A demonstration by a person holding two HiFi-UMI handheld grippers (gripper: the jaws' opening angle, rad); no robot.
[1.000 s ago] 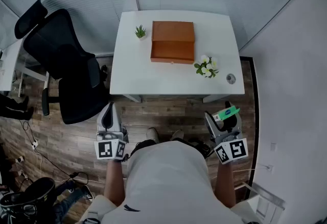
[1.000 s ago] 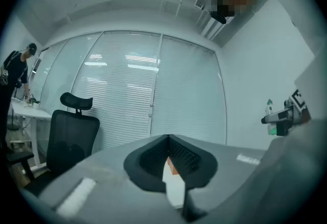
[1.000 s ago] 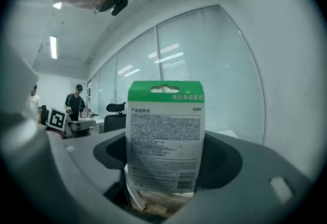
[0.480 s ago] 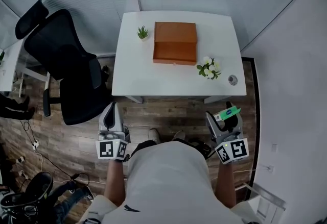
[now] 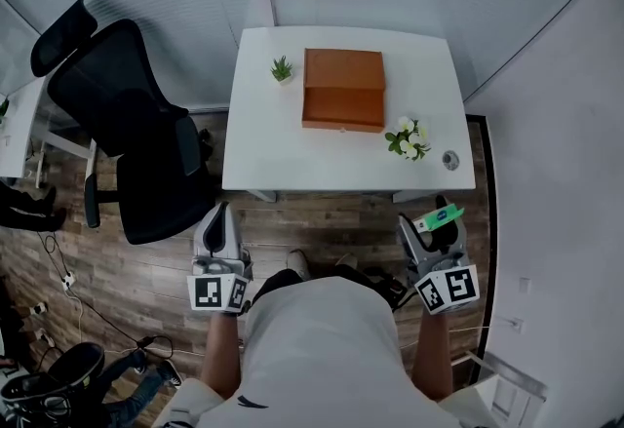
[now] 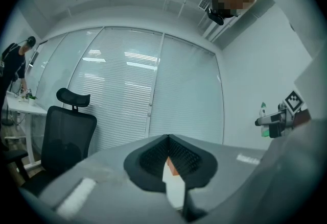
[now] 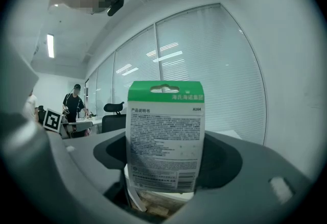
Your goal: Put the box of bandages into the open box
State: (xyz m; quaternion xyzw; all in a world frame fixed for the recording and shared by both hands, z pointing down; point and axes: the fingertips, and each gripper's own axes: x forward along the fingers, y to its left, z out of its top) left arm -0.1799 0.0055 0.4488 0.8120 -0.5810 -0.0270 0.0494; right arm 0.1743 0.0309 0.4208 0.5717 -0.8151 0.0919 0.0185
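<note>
The brown wooden open box [image 5: 342, 90] stands at the back middle of the white table [image 5: 292, 158]. The box of bandages [image 5: 438, 217], white with a green top, stands upright between the jaws of my right gripper [image 5: 432, 229], which is shut on it. In the right gripper view its printed face [image 7: 164, 136] fills the middle. My left gripper [image 5: 216, 221] hangs level with it on the left, in front of the table's near edge, shut and empty. Past its closed tips [image 6: 167, 139] a sliver of the brown box [image 6: 172, 167] shows.
A small green plant [image 5: 282, 70] stands left of the brown box, white flowers [image 5: 409, 136] and a small round object [image 5: 449, 160] at the table's front right. A black office chair [image 5: 127, 134] is on the left, a wall close on the right. A person [image 7: 75, 103] stands far off.
The table has slid slightly right and lower in the head view, so it is a little nearer. Both grippers keep their pose and the bandage box stays held.
</note>
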